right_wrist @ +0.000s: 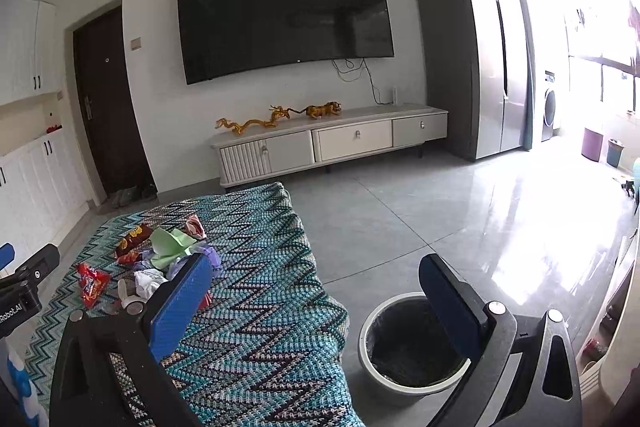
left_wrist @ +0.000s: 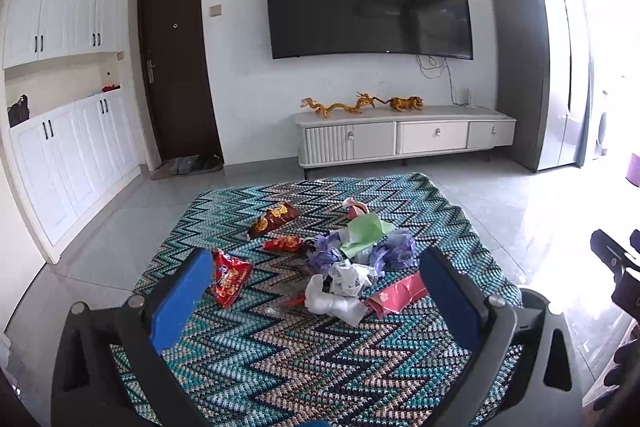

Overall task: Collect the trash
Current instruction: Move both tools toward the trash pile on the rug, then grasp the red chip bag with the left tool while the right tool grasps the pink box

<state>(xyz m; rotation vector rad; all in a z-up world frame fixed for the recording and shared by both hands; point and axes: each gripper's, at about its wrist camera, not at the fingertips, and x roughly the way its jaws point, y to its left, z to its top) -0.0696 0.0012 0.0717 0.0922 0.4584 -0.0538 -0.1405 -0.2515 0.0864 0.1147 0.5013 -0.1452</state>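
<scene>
Trash heap on the zigzag cloth, bin on the tiles

I'm seeing a table under a zigzag cloth (left_wrist: 280, 359), strewn with red snack bags (left_wrist: 230, 277), a green paper sheet (left_wrist: 366, 233), purple crumpled wrappers (left_wrist: 394, 251), white plastic scraps (left_wrist: 336, 301) and a pink packet (left_wrist: 398, 293); on the grey tiled floor (right_wrist: 440, 219) just beside it stands a white bin (right_wrist: 366, 331) with a black liner.

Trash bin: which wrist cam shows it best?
Right wrist view. The trash bin sits on the floor beside the zigzag-covered table, its rim and dark liner visible, partly hidden by a finger of the open right gripper. The left wrist view shows the trash pile but no bin.
</scene>
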